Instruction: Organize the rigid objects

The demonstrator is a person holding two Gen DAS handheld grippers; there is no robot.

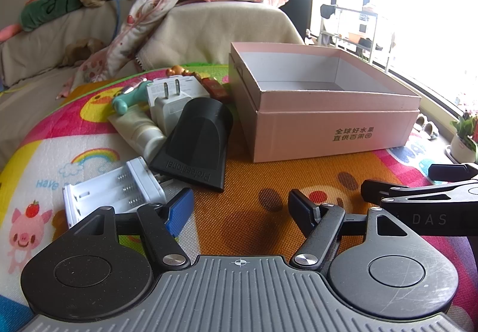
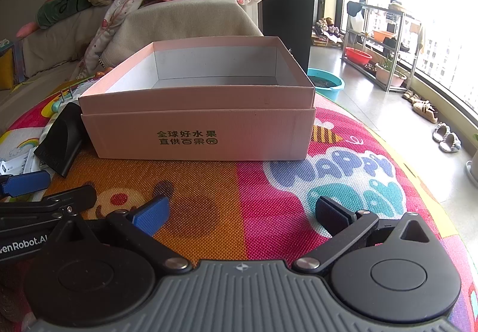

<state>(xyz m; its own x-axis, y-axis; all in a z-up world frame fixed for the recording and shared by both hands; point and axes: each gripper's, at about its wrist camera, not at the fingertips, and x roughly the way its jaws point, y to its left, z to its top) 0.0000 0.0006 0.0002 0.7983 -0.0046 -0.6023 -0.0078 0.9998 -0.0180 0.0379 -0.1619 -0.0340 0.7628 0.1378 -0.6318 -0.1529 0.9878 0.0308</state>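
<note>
At the far left, a white battery holder (image 1: pixel 113 191) lies on the colorful play mat (image 1: pixel 254 182). Just behind it sits a black hair dryer nozzle (image 1: pixel 195 143), and it leans on a cream tube (image 1: pixel 140 130). A white plug charger (image 1: pixel 168 102) stands behind the nozzle with its two metal pins up. A teal toy (image 1: pixel 128 97) lies beside the charger, and a small red and brown toy (image 1: pixel 209 82) sits further back.

The left hand-held gripper (image 1: pixel 240 206) hangs low over the mat, close to the battery holder. Its two fingers are spread wide and nothing is between them.

To the right of the pile stands a pink cardboard box (image 1: pixel 328 128) with green writing on its front. The box is open on top, and the part of the inside that shows is bare.

The right hand-held gripper (image 2: pixel 242 211) hangs over the mat in front of the box (image 2: pixel 197 128). Its fingers are spread wide too, with nothing between them.
</note>
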